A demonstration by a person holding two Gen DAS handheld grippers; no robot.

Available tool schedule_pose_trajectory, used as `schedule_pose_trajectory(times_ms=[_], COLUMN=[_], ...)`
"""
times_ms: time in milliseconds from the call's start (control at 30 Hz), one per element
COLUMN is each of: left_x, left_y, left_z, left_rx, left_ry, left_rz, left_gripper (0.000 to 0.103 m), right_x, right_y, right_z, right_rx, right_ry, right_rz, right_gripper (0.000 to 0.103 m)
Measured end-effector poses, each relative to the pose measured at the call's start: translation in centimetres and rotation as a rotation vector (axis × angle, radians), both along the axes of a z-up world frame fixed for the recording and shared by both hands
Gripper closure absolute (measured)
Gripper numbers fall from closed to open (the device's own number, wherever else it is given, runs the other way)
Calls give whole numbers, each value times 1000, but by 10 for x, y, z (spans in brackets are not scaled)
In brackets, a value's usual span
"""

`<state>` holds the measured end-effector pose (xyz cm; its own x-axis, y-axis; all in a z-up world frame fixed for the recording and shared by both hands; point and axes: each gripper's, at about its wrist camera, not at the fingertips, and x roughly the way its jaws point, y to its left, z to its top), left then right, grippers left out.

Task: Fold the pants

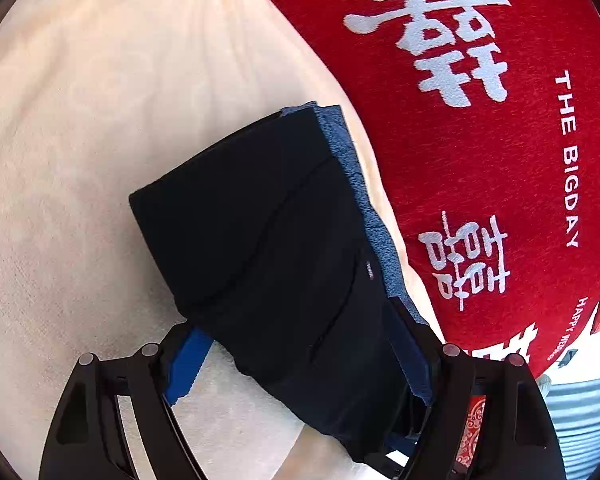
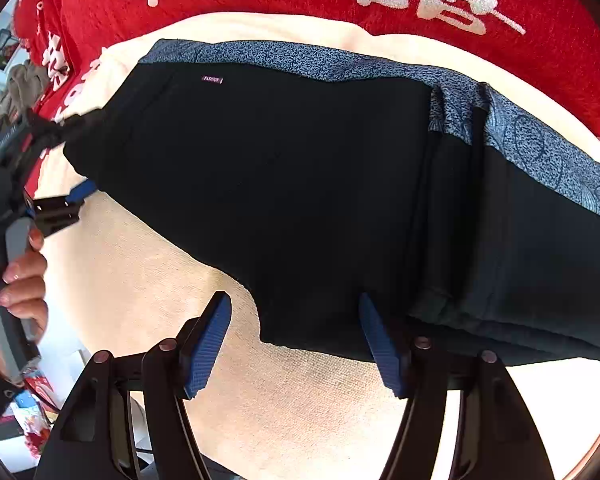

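The work surface is a cream terry towel (image 1: 80, 140) spread over a bed, with a red blanket (image 1: 480, 168) bearing white lettering bunched along its far edge. Clutter shows past the bed's end in the right wrist view, too small to identify.

The black pants (image 2: 284, 184) lie on the towel as a folded stack, resting on a blue patterned garment (image 2: 532, 140) whose edge shows along the far side. A small label (image 2: 212, 79) sits near one corner.

The left gripper (image 1: 300, 364) stands spread, straddling the end of the stack: one blue pad (image 1: 188, 364) lies on the towel beside the cloth, the other is partly hidden behind the cloth edge. Whether the pads press the fabric cannot be confirmed. A hand (image 2: 18, 280) holds its handle.

The right gripper (image 2: 296, 344) is also spread, the near edge of the pants between its fingers, pads apparently not closed on it.

Assessed risks:
- A close by either gripper may catch only the top layer, so the stack peels apart on lifting.
- The blue garment underneath may be pinched along with the pants.
- Uneven pulls from the two ends would skew the fold.
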<state>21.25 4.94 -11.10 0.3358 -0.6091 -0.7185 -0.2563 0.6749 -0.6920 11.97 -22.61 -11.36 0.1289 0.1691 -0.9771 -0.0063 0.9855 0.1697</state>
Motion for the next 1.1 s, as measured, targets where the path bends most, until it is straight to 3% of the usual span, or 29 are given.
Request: schedule_pose_trajectory(times_ms=[167, 267, 367, 400, 433, 467, 533, 600, 733, 867, 967, 1100], left_x=[7, 21, 25, 26, 26, 26, 27, 24, 4, -10, -18, -19], left_y=[-18, -20, -24, -28, -31, -35, -39, -50, -97, -117, -121, -125], left_z=[21, -8, -7, -3, -1, 1, 4, 16, 49, 60, 64, 65], left_rx=[88, 118, 146, 186, 216, 273, 336, 420, 677, 771, 822, 844], left_ry=[-113, -19, -24, -27, -31, -27, -44, -95, -307, -389, -422, -441], left_rz=[-85, -46, -14, -19, -24, -41, -66, -115, -288, -366, -416, -436], left_gripper=[21, 21, 21, 24, 39, 60, 68, 70, 70, 70, 70, 70], right_x=[-1, -1, 1, 2, 3, 6, 12, 23, 59, 113, 162, 206], right_y=[0, 1, 0, -1, -1, -3, -10, -18, -31, -16, 22, 90], right_z=[-1, -2, -2, -2, 0, 3, 13, 31, 61, 87, 101, 92], right_rx=[5, 5, 7, 10, 14, 23, 58, 91, 201, 305, 359, 310], right_ry=[-3, -2, -2, 4, 9, 16, 16, -6, -5, 26, 58, 204], right_rz=[2, 3, 7, 6, 5, 2, -20, -47, -97, -71, 42, 214], right_gripper=[33, 33, 33, 33, 33, 33, 33, 33, 33, 23, 20, 17])
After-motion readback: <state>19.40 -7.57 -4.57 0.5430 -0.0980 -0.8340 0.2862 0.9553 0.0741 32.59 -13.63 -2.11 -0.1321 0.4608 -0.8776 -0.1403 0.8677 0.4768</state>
